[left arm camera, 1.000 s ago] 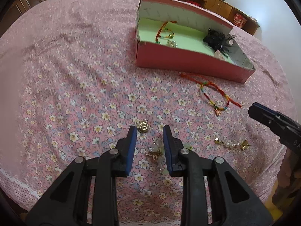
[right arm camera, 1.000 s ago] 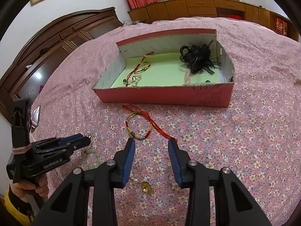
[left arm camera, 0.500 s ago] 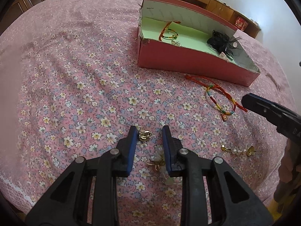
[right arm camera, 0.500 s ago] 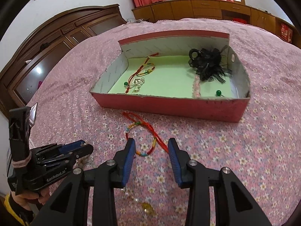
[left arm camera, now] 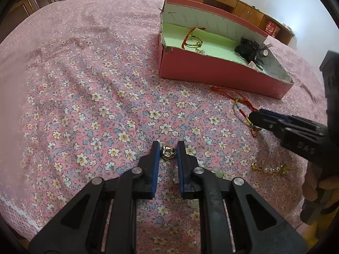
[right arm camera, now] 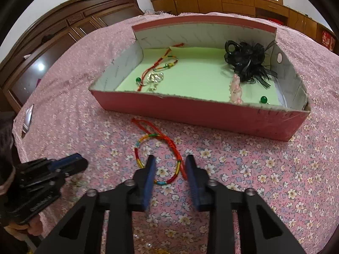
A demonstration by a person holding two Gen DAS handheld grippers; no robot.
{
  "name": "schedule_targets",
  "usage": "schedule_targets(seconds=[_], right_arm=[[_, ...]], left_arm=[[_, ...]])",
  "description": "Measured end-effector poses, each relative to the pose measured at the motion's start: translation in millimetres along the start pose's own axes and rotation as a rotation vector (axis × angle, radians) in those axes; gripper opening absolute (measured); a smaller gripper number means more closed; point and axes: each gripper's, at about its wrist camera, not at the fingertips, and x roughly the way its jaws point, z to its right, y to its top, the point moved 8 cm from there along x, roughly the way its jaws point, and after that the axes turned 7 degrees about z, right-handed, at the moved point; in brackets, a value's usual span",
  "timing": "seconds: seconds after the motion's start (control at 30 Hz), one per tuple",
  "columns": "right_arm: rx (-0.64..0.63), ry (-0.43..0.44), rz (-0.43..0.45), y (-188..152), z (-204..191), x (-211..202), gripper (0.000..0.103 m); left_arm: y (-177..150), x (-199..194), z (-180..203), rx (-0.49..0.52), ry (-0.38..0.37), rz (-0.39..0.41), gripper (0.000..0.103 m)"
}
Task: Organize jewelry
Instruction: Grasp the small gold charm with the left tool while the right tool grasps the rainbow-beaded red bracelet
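A pink box [left arm camera: 222, 74] with a green floor lies on the flowered bedspread; it also shows in the right wrist view [right arm camera: 201, 114]. My left gripper [left arm camera: 168, 148] is open with a small gold ring [left arm camera: 168, 152] between its fingertips on the cloth. My right gripper [right arm camera: 169, 163] is open over a rainbow cord bracelet [right arm camera: 148, 148], which also shows in the left wrist view [left arm camera: 241, 105]. The right gripper appears in the left wrist view [left arm camera: 281, 124]. The left gripper appears in the right wrist view [right arm camera: 63, 167].
In the box lie a red cord bracelet [right arm camera: 163, 63], a black hair piece [right arm camera: 247, 61], a pink clip [right arm camera: 235, 89] and green beads. A pearl and gold piece [left arm camera: 271, 168] and pale jewelry [left arm camera: 218, 172] lie on the cloth. Wooden cabinets [right arm camera: 63, 42] stand behind.
My left gripper has moved forward so the gold ring now sits between its fingertips, and its jaws have narrowed. My right gripper has moved forward over the rainbow bracelet.
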Motion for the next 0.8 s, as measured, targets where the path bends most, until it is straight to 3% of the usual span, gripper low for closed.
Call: schedule_targets(seconds=[0.1,0.2,0.8], right_arm=[[0.002,-0.010,0.001,-2,4,0,0.010],[0.018,0.000,0.011,-1,7,-4,0.006],[0.057,0.055,0.149,11,6,-63,0.005]], left_arm=[[-1,-6,-1,-0.002,0.001,0.003,0.007],[0,-10,-1,-0.002,0.000,0.007,0.007],[21,-45,18,0.028,-0.021,0.078,0.007]])
